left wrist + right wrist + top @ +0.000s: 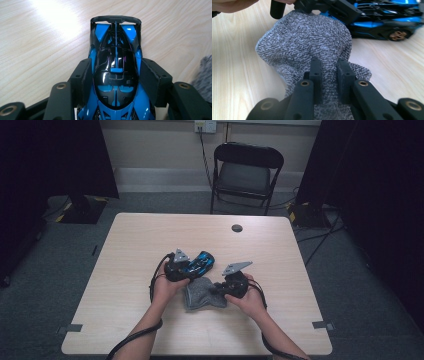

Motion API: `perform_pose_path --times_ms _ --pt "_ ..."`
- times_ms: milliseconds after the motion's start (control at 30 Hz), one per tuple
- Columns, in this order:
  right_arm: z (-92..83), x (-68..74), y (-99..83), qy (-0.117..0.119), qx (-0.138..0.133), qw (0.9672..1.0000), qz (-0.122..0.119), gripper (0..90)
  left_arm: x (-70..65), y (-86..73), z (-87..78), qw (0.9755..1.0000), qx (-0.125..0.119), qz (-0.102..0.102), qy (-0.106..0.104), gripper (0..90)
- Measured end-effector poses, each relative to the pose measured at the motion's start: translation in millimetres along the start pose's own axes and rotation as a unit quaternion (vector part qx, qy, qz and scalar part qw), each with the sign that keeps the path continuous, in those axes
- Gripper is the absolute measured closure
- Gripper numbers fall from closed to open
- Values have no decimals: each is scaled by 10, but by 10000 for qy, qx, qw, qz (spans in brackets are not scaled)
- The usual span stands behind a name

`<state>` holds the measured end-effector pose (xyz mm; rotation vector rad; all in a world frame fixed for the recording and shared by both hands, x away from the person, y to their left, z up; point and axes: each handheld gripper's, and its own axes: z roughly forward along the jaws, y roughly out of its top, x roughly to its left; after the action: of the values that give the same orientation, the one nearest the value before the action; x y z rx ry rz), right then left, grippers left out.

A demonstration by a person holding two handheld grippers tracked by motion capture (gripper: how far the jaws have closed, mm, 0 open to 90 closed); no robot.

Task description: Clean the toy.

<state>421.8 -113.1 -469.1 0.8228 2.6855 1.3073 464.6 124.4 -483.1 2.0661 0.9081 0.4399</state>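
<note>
I've got both forearms coming in from the near edge, angled toward the middle of the tabletop (140, 235). My left gripper (192, 265) points away and to the right, its pads clamped on the flanks of the blue and black toy race car (200, 263), which sits on the wood just left of centre. My right gripper (218, 289) points left, jaws pinched nearly together on a fold of the grey knitted cloth (202, 295); the cloth lies bunched just near of the car, between my two hands.

The surface is pale wood grain with a round cable hole (237, 228) toward the far edge. Beyond it stands a black folding chair (245, 172) against a light wall, with a wall socket (205, 125) above it and dark curtains (50, 155) on both sides; grey carpet (350, 285) all round.

From the left gripper view I see the toy race car (115, 75) from above: glossy black canopy, centre fin, rear wing at the far end, pads (83, 75) pressed on each side. The right gripper view gives me the weave of the grey knitted cloth (307, 42) humped up, pads (315, 72) squeezing a ridge of it, and the toy race car (384, 22) side-on behind it, a bronze wheel (398, 35) showing.
</note>
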Motion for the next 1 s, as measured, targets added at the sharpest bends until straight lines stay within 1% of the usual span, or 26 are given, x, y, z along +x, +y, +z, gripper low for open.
perform_pose_path --times_ms 67,133,200,267,367,567,667,700,1000 --pt "54 4 30 -41 53 10000 -21 775 4 1 0 10000 -2 10 0 445" --pt "103 -15 51 -65 57 10000 41 774 2 -2 -1 10000 -3 -7 -3 445" --pt "144 -41 63 -138 96 9998 86 774 4 -3 -2 10000 -6 8 8 446" --pt "185 -72 64 -186 129 9996 151 773 3 -8 -1 10000 -42 -32 7 445" --pt "219 -116 56 -230 136 9993 266 773 6 -13 -7 10000 -46 7 29 446" --pt "211 -197 74 -375 129 9984 398 773 6 -18 -13 10000 -37 29 55 446" --pt "205 -237 80 -433 119 9980 441 772 -4 -24 -9 10000 -66 -25 43 447" --pt "200 -250 84 -457 127 9978 474 772 -2 -24 -11 10000 -64 -4 60 447" --pt "144 -345 88 -672 128 9961 549 769 0 -28 -10 9999 -97 -25 63 447"
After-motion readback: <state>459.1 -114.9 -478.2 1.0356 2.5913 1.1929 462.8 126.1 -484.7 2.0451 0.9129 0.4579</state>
